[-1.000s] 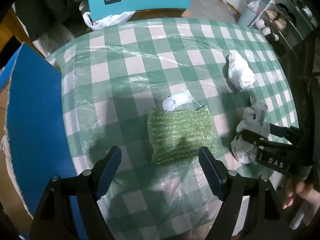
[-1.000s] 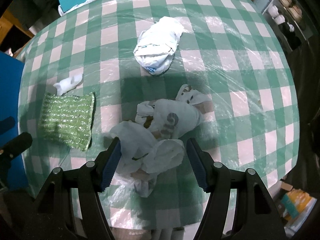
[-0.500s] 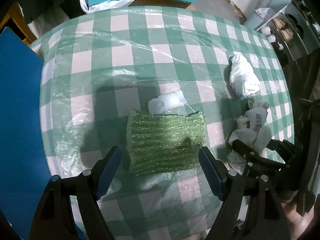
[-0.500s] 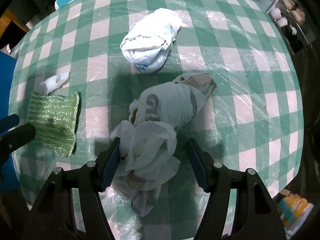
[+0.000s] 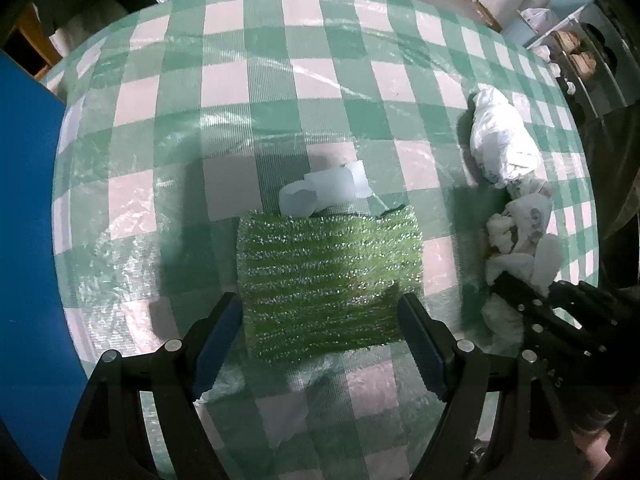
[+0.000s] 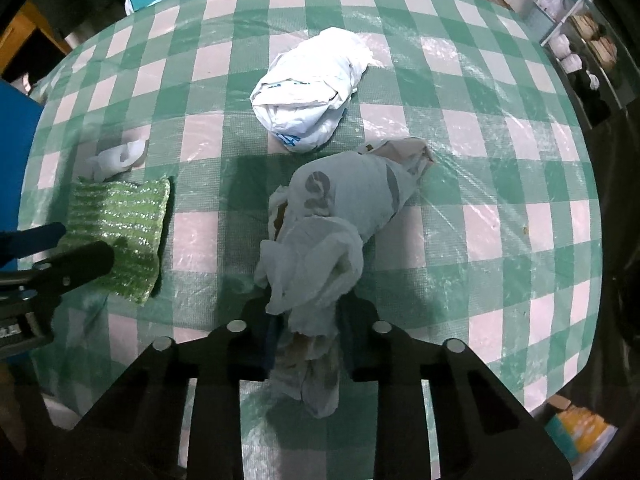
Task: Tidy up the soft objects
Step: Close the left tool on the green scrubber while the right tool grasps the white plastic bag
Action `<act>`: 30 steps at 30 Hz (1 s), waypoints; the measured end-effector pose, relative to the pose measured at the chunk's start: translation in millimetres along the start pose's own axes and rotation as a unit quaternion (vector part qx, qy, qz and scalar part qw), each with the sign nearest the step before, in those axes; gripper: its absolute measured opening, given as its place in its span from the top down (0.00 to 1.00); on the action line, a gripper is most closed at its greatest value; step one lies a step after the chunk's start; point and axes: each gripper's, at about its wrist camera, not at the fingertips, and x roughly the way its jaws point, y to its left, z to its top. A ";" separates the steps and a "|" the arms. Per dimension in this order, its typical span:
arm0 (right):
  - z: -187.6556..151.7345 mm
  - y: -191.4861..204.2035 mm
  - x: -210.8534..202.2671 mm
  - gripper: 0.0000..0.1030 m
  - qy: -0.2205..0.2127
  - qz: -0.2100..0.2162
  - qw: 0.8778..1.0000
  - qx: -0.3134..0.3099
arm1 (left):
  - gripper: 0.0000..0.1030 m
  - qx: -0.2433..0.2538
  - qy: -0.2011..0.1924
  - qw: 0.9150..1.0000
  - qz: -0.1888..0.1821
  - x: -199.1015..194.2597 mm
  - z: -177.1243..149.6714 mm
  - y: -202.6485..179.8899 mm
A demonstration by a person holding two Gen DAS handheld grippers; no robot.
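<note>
— Green glitter pad (image 5: pixel 330 278): where does it lie?
— Flat on the checked tablecloth (image 5: pixel 256 80), between my left gripper (image 5: pixel 320 338) fingers, which stand spread and clear of it.
— Right side?
— My right gripper (image 6: pixel 308 340) jaws are closing, pinching the crumpled white bag (image 6: pixel 316 264) between them.

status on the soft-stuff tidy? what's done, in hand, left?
Done: nothing looks gathered yet; the items lie scattered on the checked table.
In hand: the right gripper is closing on the crumpled white bag. The left gripper is open, straddling the green bubble wrap without gripping it.
Left: the tied white bag and small white scrap are untouched.
</note>
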 end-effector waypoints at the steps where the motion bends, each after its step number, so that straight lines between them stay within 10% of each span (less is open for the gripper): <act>1: -0.9 0.9 -2.5 0.80 -0.002 -0.002 1.000 -0.003 | 0.19 0.003 -0.004 1.000 -0.001 -0.3 -0.2 -0.9; 9: 5.8 7.0 -24.2 0.80 -0.020 0.003 1.000 -0.003 | 0.38 0.040 -0.019 0.999 0.023 3.4 -8.2 -20.8; 14: -7.8 4.7 -43.1 0.80 -0.034 0.007 0.999 -0.005 | 0.81 0.052 -0.018 0.998 0.012 4.4 -11.6 -27.5; 30: -8.4 28.1 -70.5 0.80 -0.071 0.005 0.997 -0.027 | 0.85 0.065 -0.063 0.996 0.004 -41.2 -25.9 -21.9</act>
